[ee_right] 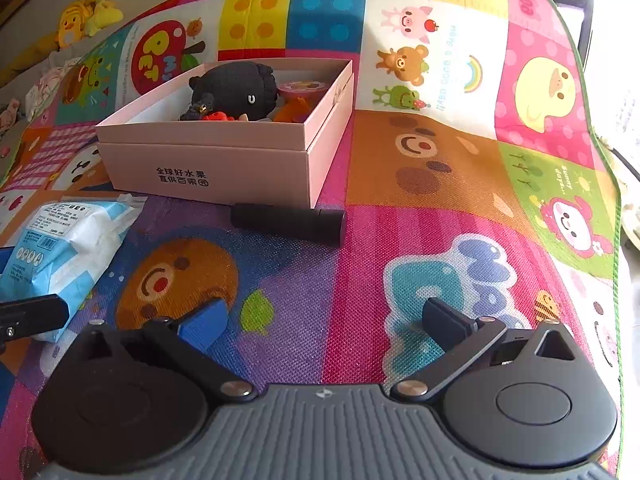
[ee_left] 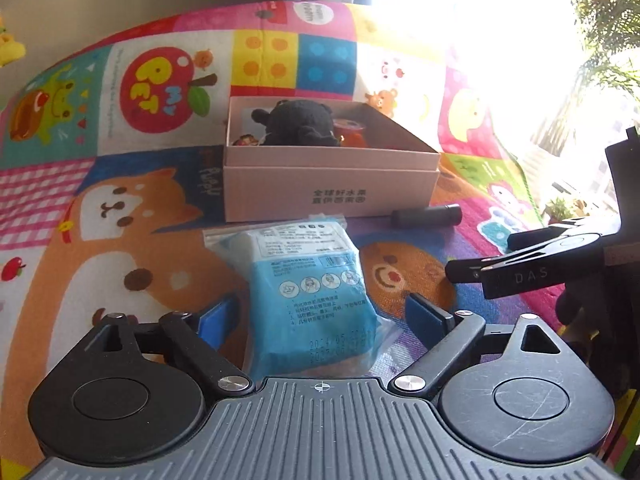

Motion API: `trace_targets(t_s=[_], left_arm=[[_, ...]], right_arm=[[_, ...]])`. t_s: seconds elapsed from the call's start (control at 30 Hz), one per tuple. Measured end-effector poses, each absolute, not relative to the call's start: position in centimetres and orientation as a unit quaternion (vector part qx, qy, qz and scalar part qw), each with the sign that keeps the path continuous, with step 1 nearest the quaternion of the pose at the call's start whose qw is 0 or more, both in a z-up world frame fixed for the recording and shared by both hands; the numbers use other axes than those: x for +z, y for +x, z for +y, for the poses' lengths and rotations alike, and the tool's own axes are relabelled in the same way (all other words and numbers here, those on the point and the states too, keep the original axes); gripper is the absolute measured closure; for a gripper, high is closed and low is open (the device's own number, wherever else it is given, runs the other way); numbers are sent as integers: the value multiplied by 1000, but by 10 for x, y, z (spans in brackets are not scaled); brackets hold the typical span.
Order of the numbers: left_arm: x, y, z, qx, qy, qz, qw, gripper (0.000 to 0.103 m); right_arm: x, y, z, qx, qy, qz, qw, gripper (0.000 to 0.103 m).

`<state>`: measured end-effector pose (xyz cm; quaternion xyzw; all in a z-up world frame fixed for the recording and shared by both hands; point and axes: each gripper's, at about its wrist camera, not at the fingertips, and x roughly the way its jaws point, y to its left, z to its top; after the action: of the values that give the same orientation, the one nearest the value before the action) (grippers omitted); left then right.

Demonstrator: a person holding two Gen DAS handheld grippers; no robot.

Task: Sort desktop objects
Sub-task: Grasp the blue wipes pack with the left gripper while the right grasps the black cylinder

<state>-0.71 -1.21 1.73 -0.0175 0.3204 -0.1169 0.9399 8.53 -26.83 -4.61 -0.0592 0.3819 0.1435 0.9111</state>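
Note:
A blue and white sealed packet [ee_left: 308, 280] lies on the colourful play mat [ee_left: 120, 240]. My left gripper [ee_left: 320, 316] is open around its near end, with a gap between each pad and the packet. Behind it stands an open pink box [ee_left: 328, 184] holding a black plush toy [ee_left: 300, 124] and small orange and red items. A black cylinder [ee_left: 426, 216] lies along the box's front right corner. In the right wrist view my right gripper [ee_right: 324, 320] is open over bare mat, with the cylinder [ee_right: 288, 220], the box [ee_right: 200, 160] and the packet [ee_right: 64, 248] ahead and to its left.
The mat's green edge [ee_right: 600, 160] runs down the right side with bright window light beyond. Yellow plush toys [ee_right: 88, 12] lie off the mat at the far left. Green plants [ee_left: 608, 20] stand at the far right.

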Motion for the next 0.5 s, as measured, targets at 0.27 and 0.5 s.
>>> trace_targets(t_s=[0.27, 0.5], left_arm=[[6, -11, 0, -97, -28, 345, 933, 2], [5, -11, 6, -103, -49, 344, 932, 0]], right_arm=[[-42, 110, -246, 123, -48, 392, 911, 0], [-44, 130, -222, 103, -41, 382, 918, 0]])
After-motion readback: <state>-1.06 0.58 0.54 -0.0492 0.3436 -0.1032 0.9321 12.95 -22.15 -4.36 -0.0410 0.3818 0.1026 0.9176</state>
